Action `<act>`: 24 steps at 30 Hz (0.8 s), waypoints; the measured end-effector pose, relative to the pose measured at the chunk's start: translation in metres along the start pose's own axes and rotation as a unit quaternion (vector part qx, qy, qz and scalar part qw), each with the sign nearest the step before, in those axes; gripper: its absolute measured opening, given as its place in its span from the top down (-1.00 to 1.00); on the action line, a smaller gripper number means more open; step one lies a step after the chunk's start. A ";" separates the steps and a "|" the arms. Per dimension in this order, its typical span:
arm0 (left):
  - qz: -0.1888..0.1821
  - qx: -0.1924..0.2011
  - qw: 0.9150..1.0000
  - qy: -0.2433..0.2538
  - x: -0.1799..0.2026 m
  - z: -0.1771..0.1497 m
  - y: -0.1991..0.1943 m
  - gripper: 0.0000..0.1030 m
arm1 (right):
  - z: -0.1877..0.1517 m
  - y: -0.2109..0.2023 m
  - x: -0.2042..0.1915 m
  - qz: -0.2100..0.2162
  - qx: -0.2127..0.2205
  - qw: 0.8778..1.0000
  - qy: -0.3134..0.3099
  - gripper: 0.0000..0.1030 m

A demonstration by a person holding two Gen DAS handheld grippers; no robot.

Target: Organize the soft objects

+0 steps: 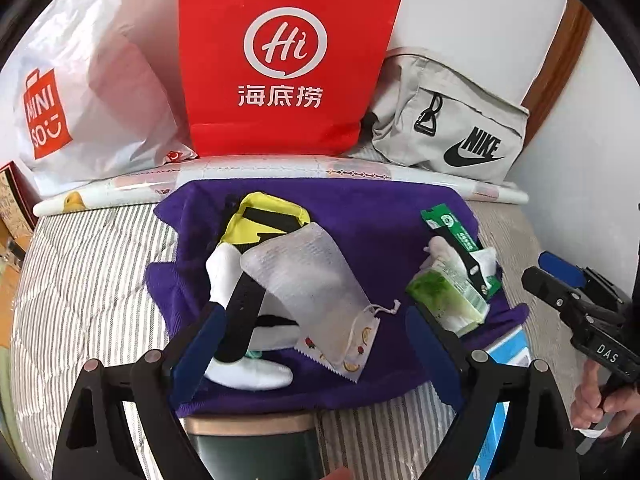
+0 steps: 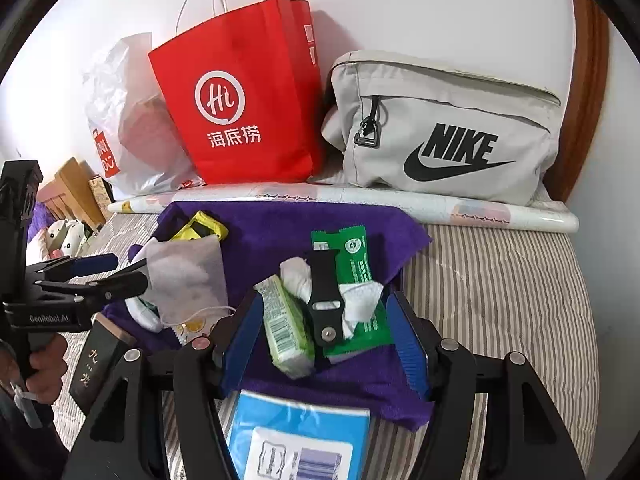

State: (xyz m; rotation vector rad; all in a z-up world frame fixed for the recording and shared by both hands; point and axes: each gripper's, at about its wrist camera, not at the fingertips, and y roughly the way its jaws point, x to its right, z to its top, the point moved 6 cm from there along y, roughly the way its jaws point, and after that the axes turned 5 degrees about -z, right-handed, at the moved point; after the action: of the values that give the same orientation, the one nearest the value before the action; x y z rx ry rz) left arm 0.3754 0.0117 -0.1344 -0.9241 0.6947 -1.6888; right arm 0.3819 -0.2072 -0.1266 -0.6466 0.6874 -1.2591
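The left gripper [image 1: 316, 344] hangs at the bottom middle of the left wrist view with its blue pads spread wide and nothing gripped between them. Just above its tips, in the centre-left of that frame, lies one pile on the purple cloth [image 1: 360, 216]: a yellow pouch [image 1: 266, 216] farthest away, a white sock [image 1: 224, 276] and a black strap [image 1: 244, 316] nearer, and a gauzy drawstring bag [image 1: 308, 280] draped over them. The bag's long axis runs diagonally, from upper left down to its fruit-printed mouth at lower right, so the mouth end lies closest to this gripper's gap.

Further right, the right gripper [image 2: 324, 340] sits at the bottom middle of its own view, jaws about half apart and holding nothing. The second pile lies between and just beyond its pads: a green tissue pack [image 2: 286, 332], a white rag [image 2: 362, 300], a black watch band [image 2: 324, 304] and a green wrapper [image 2: 356, 256].

Each hand is nearer its own pile; I judge the left better placed for the bag and the right for the rag.
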 end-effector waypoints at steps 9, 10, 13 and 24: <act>0.001 0.023 1.000 0.001 0.011 -0.017 -0.043 -0.77 | -0.020 -0.047 -0.017 -0.020 0.011 1.000 -0.012 -0.52; 0.000 0.027 1.000 0.000 0.012 -0.021 -0.049 -0.77 | -0.022 -0.054 -0.019 -0.026 0.018 0.999 -0.016 -0.55; 0.002 0.037 0.999 0.001 0.018 -0.034 -0.069 -0.77 | -0.031 -0.079 -0.026 -0.038 0.031 0.999 -0.020 -0.65; 0.022 0.065 0.998 -0.005 0.033 -0.087 -0.136 -0.80 | -0.073 -0.145 -0.047 -0.069 0.037 0.997 -0.023 -0.82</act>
State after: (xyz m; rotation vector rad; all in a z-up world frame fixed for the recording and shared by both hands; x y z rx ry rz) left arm 0.2269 0.0199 -0.0630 -0.8198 0.5869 -1.6683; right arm 0.2285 -0.1932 -0.0581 -0.6684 0.5626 -1.3857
